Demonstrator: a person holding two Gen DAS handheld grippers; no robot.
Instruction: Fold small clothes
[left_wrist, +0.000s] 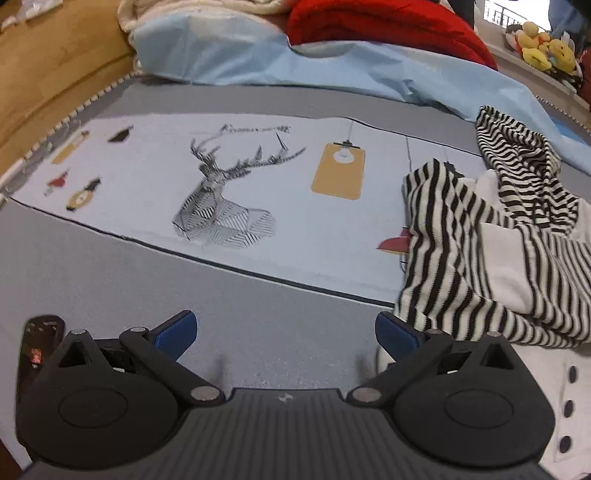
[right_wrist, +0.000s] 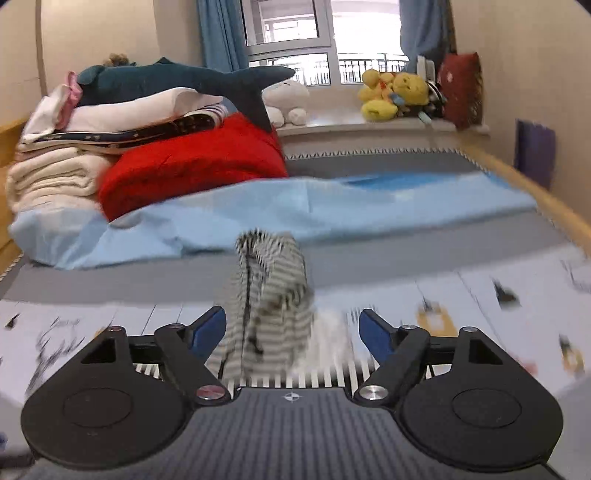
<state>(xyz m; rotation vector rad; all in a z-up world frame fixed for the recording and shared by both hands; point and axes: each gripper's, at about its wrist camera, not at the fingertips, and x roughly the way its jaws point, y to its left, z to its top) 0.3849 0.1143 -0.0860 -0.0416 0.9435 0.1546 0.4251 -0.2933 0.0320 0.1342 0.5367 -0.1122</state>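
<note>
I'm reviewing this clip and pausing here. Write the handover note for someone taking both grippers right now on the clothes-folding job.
Left gripper: open, holding nothing, low over the grey bed cover, with the striped garment just to its right.
Right gripper: open, and the same garment bunches up between its fingers, not clamped; this view is blurred.
The garment lies crumpled in a heap on the deer-print sheet, its white buttoned part nearest the left camera.
Done: no fold visible.
Left: spread it flat, then fold.
</note>
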